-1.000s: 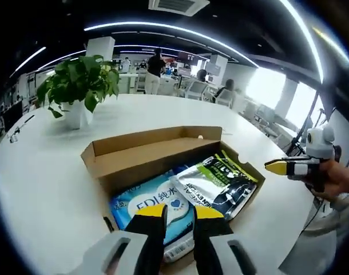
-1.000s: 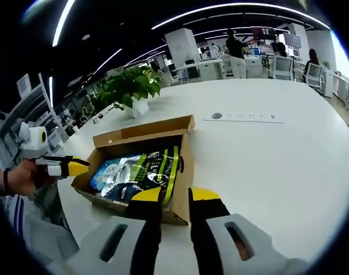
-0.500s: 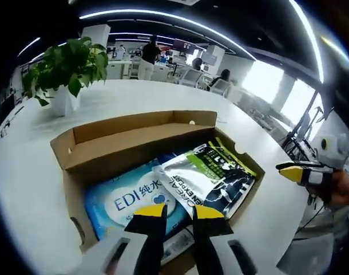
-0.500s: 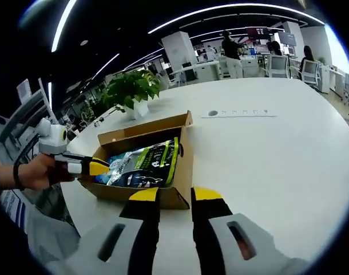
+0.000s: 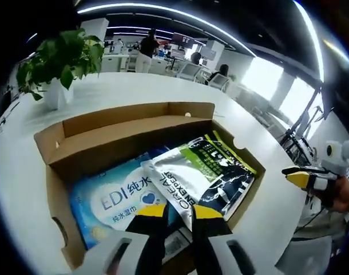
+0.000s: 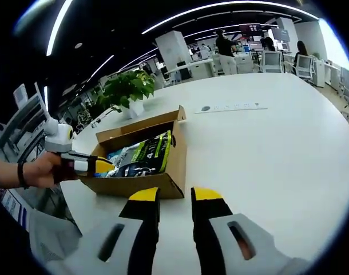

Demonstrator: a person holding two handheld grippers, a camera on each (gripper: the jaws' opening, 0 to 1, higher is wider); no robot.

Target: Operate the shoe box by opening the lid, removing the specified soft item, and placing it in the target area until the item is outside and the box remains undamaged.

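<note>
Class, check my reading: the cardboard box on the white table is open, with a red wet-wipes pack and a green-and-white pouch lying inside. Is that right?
Not quite. The wet-wipes pack is blue, not red, as the left gripper view shows. The rest stands: the cardboard box is open on the white table, with a green-and-white pouch inside.

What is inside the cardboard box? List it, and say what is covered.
Inside the cardboard box lie a blue wet-wipes pack and a white, green and black pouch overlapping its right edge. The box floor beneath them is hidden.
</note>
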